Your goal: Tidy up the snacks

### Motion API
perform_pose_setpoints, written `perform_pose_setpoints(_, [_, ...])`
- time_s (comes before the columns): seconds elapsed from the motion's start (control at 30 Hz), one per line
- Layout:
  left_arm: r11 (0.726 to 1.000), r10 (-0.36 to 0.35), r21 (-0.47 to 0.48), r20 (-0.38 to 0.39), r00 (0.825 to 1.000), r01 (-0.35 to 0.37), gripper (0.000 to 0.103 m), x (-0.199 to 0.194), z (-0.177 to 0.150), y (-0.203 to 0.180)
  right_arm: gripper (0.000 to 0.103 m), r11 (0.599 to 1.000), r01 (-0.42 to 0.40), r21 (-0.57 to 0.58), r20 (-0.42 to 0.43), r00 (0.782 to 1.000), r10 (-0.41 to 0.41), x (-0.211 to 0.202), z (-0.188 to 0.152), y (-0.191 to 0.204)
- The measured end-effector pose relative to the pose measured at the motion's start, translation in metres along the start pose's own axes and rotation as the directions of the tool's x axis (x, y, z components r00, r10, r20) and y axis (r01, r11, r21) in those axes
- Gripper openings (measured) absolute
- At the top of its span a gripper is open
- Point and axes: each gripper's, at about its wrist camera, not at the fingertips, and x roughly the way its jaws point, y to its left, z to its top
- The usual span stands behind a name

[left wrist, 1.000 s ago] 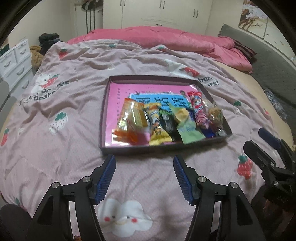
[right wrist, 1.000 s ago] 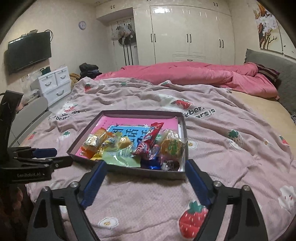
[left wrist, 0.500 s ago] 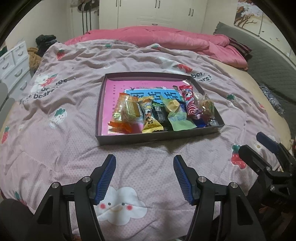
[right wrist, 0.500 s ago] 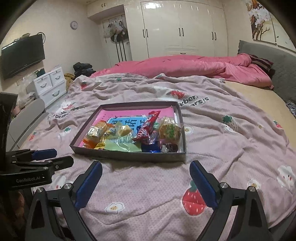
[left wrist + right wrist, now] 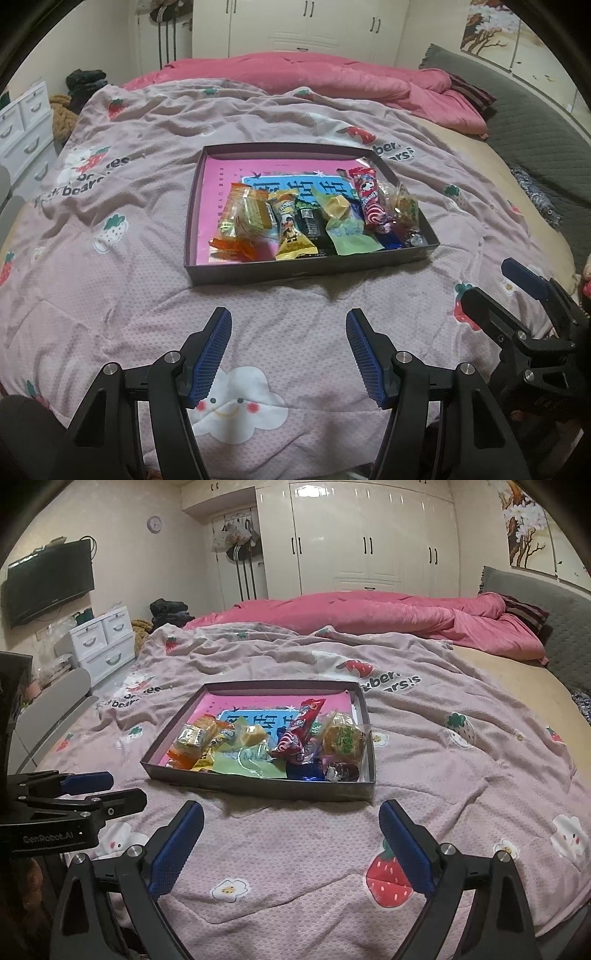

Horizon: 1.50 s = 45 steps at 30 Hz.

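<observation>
A shallow dark box [image 5: 258, 275] [image 5: 255, 784] with a pink lining lies on the bed. Several wrapped snacks lie in a row along its near side: an orange cracker pack [image 5: 247, 218], a yellow packet [image 5: 291, 232], a green packet [image 5: 351, 236], a red lollipop wrapper [image 5: 369, 199] [image 5: 303, 723]. My left gripper [image 5: 288, 350] is open and empty, above the blanket in front of the box. My right gripper [image 5: 291, 845] is open and empty, also short of the box; it shows at the right of the left wrist view [image 5: 517, 302].
A pale pink strawberry-print blanket [image 5: 110, 277] covers the bed. A pink duvet [image 5: 314, 74] lies bunched at the back. A grey headboard [image 5: 546, 602] is on the right. White drawers [image 5: 99, 638] and a wall TV [image 5: 48, 579] are on the left.
Both grippers have drawn back from the box and risen a little; the box looks smaller and farther. Both stay open and empty. The snacks have not moved.
</observation>
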Motion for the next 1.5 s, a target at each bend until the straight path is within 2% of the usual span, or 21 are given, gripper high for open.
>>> perform_pose_setpoints(1.1, [1.0, 0.001, 0.012, 0.0, 1.0, -0.001, 0.066, -0.004, -0.003, -0.002, 0.096, 0.999, 0.019, 0.039, -0.017, 1.0, -0.018, 0.006, -0.001, -0.013])
perform_pose_setpoints(1.5, [1.0, 0.023, 0.013, 0.0, 1.0, -0.023, 0.067, -0.004, -0.004, 0.002, 0.096, 0.999, 0.017, 0.043, -0.011, 1.0, -0.017, 0.005, -0.001, -0.014])
